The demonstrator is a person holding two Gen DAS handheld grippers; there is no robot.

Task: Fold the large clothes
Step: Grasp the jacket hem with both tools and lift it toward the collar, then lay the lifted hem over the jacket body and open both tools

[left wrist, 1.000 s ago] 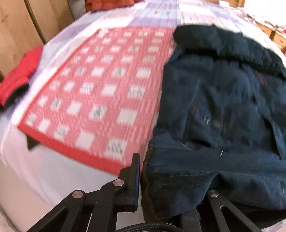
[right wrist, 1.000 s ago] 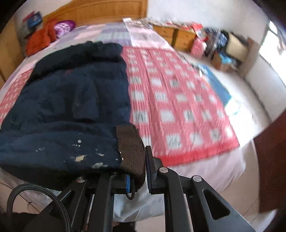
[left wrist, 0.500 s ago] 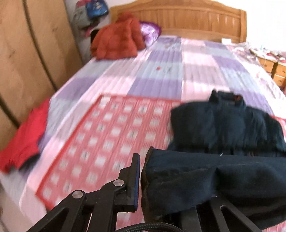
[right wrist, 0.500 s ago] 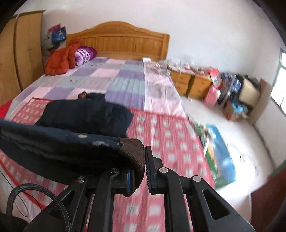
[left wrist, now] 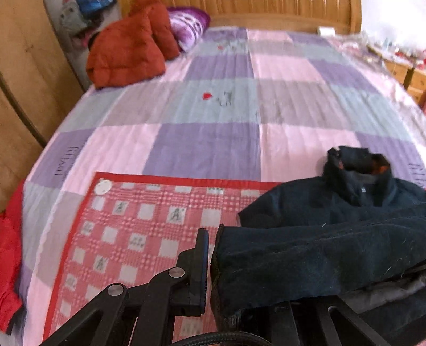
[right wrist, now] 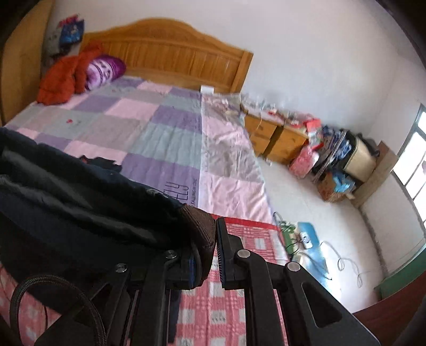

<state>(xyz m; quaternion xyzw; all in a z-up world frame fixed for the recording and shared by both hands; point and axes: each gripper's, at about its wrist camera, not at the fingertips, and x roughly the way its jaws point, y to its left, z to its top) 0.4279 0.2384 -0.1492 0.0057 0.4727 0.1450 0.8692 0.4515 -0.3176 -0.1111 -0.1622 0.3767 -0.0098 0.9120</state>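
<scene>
While both hand-held grippers clamp its hem, jacket drapes between.

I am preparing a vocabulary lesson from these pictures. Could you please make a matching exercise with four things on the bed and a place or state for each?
Things:
1. dark navy jacket
2. orange-red padded coat
3. purple patterned pillow
4. red checked mat

Places or states:
A. spread flat on the near part of the quilt
B. leaning at the wooden headboard
C. its hem pinched in both jaws
D. heaped in the far corner near the wardrobe

Pairs: 1-C, 2-D, 3-B, 4-A
</scene>
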